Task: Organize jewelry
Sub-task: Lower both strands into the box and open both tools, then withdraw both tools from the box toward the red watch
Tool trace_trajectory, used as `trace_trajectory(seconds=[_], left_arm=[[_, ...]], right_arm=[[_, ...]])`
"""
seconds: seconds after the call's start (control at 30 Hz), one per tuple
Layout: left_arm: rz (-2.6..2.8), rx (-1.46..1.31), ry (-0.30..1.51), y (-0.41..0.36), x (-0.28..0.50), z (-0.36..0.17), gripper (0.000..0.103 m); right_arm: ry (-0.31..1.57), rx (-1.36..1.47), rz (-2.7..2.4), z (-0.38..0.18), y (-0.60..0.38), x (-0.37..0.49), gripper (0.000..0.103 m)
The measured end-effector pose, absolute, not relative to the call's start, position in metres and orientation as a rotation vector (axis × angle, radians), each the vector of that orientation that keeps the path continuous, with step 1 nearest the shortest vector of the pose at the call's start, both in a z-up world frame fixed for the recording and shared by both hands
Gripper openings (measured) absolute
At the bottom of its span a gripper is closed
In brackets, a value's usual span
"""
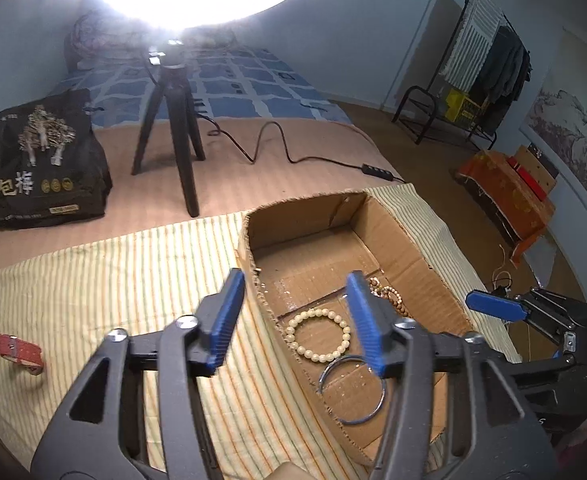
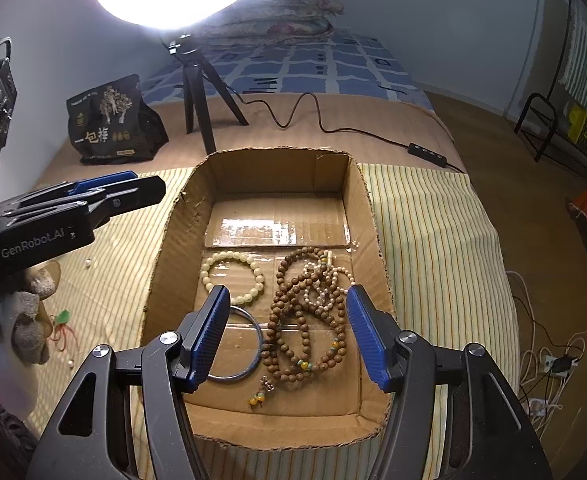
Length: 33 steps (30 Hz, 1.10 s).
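Observation:
An open cardboard box (image 2: 277,160) sits on a striped cloth (image 2: 433,240). Inside it lie a pale bead bracelet (image 2: 231,278), a thin blue bangle (image 2: 249,344), a long brown bead necklace (image 2: 305,332) and a small pearl strand (image 2: 325,284). My right gripper (image 2: 288,290) hangs open above the necklace, holding nothing. My left gripper (image 1: 295,276) is open and empty over the box's left wall, near the pale bracelet (image 1: 319,334) and the bangle (image 1: 353,390). On the cloth left of the box lie a red strap-like piece (image 1: 19,354) and a green pendant on red string (image 2: 63,320).
A ring light on a black tripod (image 2: 197,92) stands behind the box, its cable and controller (image 2: 427,152) trailing right. A black printed bag (image 2: 113,120) sits at the back left. Loose pearls (image 2: 88,263) dot the cloth. The bed drops off at the right, above floor cables (image 2: 549,360).

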<state>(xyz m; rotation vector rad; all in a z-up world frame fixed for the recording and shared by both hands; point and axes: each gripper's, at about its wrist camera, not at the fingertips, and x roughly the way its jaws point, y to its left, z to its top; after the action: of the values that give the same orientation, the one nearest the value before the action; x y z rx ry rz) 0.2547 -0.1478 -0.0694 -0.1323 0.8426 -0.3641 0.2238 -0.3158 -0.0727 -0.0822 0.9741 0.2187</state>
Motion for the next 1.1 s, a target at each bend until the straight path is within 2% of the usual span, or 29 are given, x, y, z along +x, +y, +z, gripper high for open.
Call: trace_trajectory(seconds=[0.1, 0.27, 0.37, 0.5, 1.1], left_arm=[[-0.333, -0.128, 0.830, -0.138, 0.251, -0.063, 0.068], [-0.300, -0.120, 0.829, -0.118, 0.248, -0.057, 0.069], [-0.282, -0.109, 0.831, -0.106, 0.245, -0.053, 0.069], [-0.249, -0.106, 0.820, -0.081, 0.240, -0.048, 0.076], [-0.100, -0.122, 0.822, 0.037, 0.209, -0.039, 0.077]], right_arm=[[0.972, -0.096, 0.225, -0.070, -0.310, 0.220, 0.060], [0.961, -0.130, 0.230, -0.066, -0.297, 0.215, 0.070], [0.954, -0.139, 0.239, -0.063, -0.290, 0.213, 0.070], [0.945, -0.144, 0.258, -0.058, -0.278, 0.210, 0.070], [0.911, -0.019, 0.460, -0.045, -0.216, 0.199, 0.070]])
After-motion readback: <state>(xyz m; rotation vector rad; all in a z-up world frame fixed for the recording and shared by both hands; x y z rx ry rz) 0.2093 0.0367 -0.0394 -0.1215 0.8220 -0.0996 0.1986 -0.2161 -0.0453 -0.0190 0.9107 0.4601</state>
